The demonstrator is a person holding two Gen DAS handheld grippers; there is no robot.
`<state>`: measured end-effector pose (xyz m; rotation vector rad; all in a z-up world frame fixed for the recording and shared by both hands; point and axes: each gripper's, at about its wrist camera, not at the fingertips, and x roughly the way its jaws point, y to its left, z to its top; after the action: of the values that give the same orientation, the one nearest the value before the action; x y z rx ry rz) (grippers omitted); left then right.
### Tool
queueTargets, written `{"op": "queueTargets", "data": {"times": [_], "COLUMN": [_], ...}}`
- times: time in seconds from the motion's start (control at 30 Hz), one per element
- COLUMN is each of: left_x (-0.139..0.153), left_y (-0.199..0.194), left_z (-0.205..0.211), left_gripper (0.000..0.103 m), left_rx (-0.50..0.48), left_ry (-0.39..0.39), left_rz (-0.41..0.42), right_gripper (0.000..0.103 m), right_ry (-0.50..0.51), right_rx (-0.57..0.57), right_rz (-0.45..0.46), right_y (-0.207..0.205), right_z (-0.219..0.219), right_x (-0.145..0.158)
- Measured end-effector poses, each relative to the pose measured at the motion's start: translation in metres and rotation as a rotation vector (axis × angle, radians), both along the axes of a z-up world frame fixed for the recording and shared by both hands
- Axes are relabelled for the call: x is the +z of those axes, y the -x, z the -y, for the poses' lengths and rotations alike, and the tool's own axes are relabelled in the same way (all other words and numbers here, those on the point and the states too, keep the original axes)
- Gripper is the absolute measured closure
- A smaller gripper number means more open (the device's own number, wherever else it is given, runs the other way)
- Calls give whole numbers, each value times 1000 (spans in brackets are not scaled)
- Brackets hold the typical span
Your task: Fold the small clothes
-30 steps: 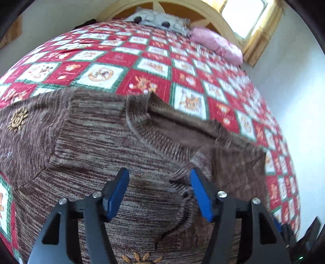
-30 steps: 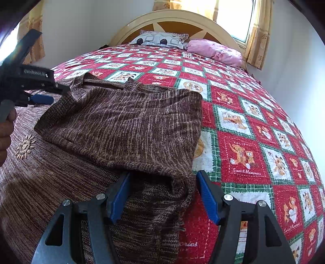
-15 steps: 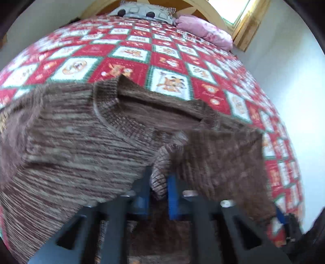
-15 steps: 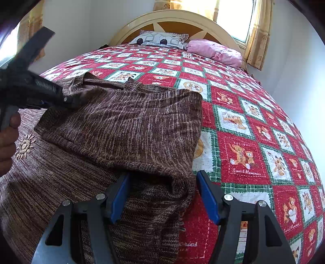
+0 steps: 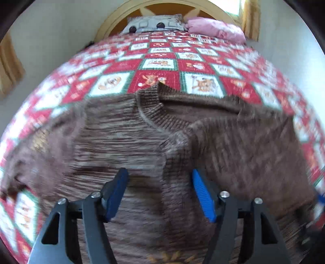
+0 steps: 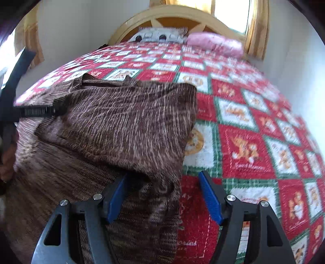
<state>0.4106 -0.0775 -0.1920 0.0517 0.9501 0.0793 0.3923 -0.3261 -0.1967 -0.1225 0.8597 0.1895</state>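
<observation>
A brown knit sweater (image 5: 113,142) lies on the bed, ribbed collar (image 5: 154,115) toward the headboard. Its right side is folded over the body. My left gripper (image 5: 159,174) hovers just below the collar. Its jaws are opening, and the edge of the folded part lies loose between them, untouched by the blue pads. In the right wrist view the sweater (image 6: 121,126) fills the left half. My right gripper (image 6: 162,176) is over its right edge near the hem, jaws opening slightly, with bunched knit between them and not pressed. The left gripper (image 6: 38,110) shows at the far left, held by a hand (image 6: 7,162).
The sweater rests on a red, green and white patchwork quilt (image 6: 243,142) that covers the whole bed. A grey pillow (image 5: 154,23) and a pink pillow (image 5: 215,29) lie by the wooden headboard (image 6: 176,18). White walls and yellow curtains (image 6: 256,26) flank the bed.
My left gripper shut on the folded sleeve edge half a second ago and has let it go; its jaws now stand wide, and it has rolled. The right gripper has hardly moved.
</observation>
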Motion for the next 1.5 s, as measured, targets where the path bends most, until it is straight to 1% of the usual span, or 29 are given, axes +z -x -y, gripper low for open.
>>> {"op": "queueTargets", "data": {"times": [0.03, 0.07, 0.13, 0.17, 0.2, 0.23, 0.27, 0.3, 0.33, 0.4, 0.43, 0.47, 0.5, 0.53, 0.57, 0.6, 0.63, 0.7, 0.77, 0.83, 0.9, 0.97, 1.0, 1.13, 1.27, 1.37, 1.4, 1.47, 1.5], "left_x": [0, 1, 0, 1, 3, 2, 0, -2, -2, -1, 1, 3, 6, 10, 14, 18, 19, 20, 19, 17, 14, 12, 10, 8, 2, -1, -3, -5, -5], "left_y": [5, 11, 24, 30, 37, 39, 39, 37, 36, 33, 34, 35, 38, 43, 48, 54, 56, 62, 64, 67, 69, 73, 75, 85, 94, 100, 102, 108, 110], "left_z": [1, 1, -3, -6, -10, -12, -13, -14, -14, -14, -12, -12, -14, -18, -24, -33, -40, -67, -92, -126, -159, -190, -199, -247, -281, -295, -299, -305, -308], "left_gripper": [26, 26, 19, 18, 15, 12, 12, 12, 12, 12, 12, 12, 12, 12, 12, 11, 11, 11, 11, 11, 11, 11, 11, 11, 11, 11, 13, 13, 13], "left_rx": [-6, -22, -49, -50, -44, -39, -34, -32, -28, -25, -33, -42, -45, -43, -37, -30, -26, 10, 55, 125, 203, 280, 310, 441, 535, 566, 577, 611, 631], "left_ry": [-30, -44, -63, -68, -66, -65, -60, -46, -36, -32, -37, -46, -63, -83, -107, -138, -151, -173, -169, -157, -150, -139, -137, -102, -27, 70, 122, 233, 263], "left_rz": [10, 15, 25, 37, 57, 63, 62, 58, 58, 52, 51, 53, 66, 89, 115, 135, 140, 135, 114, 92, 71, 65, 63, 51, 33, 22, 20, 45, 55], "right_gripper": [33, 33, 33, 33, 33, 33, 33, 33, 33, 33, 34, 34, 34, 34, 34, 34, 34, 34, 33, 33, 33, 33, 33, 33, 33, 33, 33, 32, 32], "right_ry": [-3, 2, -2, -38, -85, -130, -162, -161, -117, -73, -84, -102, -98, -69, -14, 24, 39, 36, 8, 9, 31, 40, 42, 45, 61, 63, 63, 68, 71], "right_rx": [15, 8, -45, -64, -58, -25, 33, 70, 121, 112, 95, 92, 97, 110, 124, 126, 124, 123, 123, 123, 123, 122, 121, 121, 119, 119, 119, 119, 118], "right_rz": [-8, -9, 37, 85, 127, 156, 175, 175, 134, 49, 14, -1, -7, -11, -4, 18, 26, 31, 33, 43, 55, 64, 66, 69, 78, 80, 80, 83, 85], "right_y": [2, 4, 9, 13, 16, 19, 21, 21, 16, 5, 0, 0, 0, 1, 5, 9, 9, 8, 9, 12, 12, 13, 16, 16, 17, 17, 17, 18, 18], "right_z": [4, 5, 11, 13, 11, 6, -5, -13, -28, -35, -32, -27, -27, -30, -35, -41, -41, -40, -33, -34, -37, -38, -40, -40, -42, -42, -42, -43, -43], "right_x": [5, 9, 22, 32, 38, 41, 41, 38, 29, 11, 4, 2, 2, 2, 0, -3, -4, -4, -7, -6, -5, -5, -5, -5, -5, -5, -5, -5, -5]}}
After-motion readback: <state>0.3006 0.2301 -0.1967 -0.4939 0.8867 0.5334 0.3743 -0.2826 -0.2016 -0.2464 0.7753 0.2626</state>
